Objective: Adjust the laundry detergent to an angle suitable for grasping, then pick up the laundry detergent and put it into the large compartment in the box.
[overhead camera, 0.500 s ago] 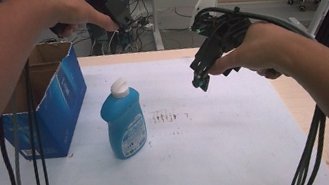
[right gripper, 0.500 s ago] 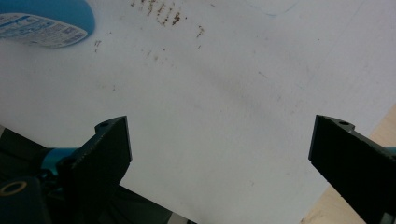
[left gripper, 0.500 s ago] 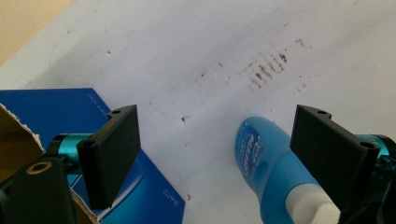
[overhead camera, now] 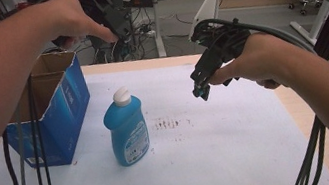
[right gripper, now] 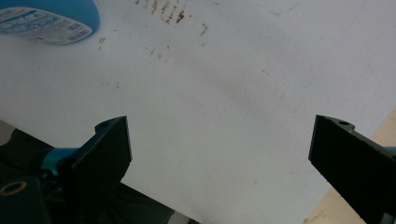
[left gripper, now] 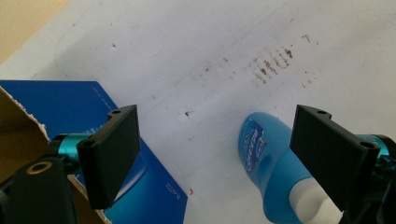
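Note:
A blue dish-soap bottle [overhead camera: 127, 131] with a white cap stands upright on the white table cover [overhead camera: 223, 153]. In the left gripper view my left gripper [left gripper: 219, 154] is open high above the table. The bottle [left gripper: 268, 163] lies below its right jaw and the blue carton [left gripper: 154, 186] below its left jaw. My right gripper [overhead camera: 201, 86] hangs in the air right of the bottle, tips pointing down. In the right gripper view it [right gripper: 219, 158] is open with nothing between the jaws, and the bottle's label [right gripper: 46, 21] is at the top left.
An open blue cardboard carton [overhead camera: 57, 115] stands at the left, close beside the bottle. Brown stains [overhead camera: 172, 122] mark the cover right of the bottle. Black cables [overhead camera: 38, 169] hang from both hands. The wooden table edge [overhead camera: 303, 115] runs along the right.
My right gripper has dipped slightly lower. The left hand, the bottle and the carton stay where they were.

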The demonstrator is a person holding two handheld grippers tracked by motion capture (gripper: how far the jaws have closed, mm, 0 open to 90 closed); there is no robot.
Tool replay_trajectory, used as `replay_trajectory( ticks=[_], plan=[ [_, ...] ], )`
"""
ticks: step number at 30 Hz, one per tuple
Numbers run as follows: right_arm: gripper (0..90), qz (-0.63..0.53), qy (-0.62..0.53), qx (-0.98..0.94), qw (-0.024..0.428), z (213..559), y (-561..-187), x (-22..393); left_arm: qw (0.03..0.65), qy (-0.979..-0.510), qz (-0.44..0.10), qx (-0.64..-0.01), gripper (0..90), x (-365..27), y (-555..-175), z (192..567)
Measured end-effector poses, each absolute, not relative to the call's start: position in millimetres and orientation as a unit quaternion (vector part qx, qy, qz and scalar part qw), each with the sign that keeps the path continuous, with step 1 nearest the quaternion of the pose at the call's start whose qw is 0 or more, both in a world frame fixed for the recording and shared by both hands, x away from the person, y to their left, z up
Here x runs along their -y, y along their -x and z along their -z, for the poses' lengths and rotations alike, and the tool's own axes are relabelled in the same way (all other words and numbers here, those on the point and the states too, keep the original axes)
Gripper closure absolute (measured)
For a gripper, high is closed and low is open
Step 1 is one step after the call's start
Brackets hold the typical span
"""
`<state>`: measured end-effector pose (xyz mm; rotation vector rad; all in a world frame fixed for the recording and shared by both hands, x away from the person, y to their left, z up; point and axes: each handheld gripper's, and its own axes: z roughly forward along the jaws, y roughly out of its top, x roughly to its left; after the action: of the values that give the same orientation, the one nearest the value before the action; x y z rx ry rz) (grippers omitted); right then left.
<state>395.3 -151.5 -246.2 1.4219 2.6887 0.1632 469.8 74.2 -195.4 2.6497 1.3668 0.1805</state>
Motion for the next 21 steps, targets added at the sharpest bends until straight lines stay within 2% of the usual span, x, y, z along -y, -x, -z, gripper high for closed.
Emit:
replay_trajectory(
  ticks=[21],
  plan=[
    [5.1,-0.062,-0.473,-0.877,0.058,241.3,-390.4,160.8,0.105,-0.884,-0.075,-0.450,16.3,-81.9,-451.3,180.7]
  ],
)
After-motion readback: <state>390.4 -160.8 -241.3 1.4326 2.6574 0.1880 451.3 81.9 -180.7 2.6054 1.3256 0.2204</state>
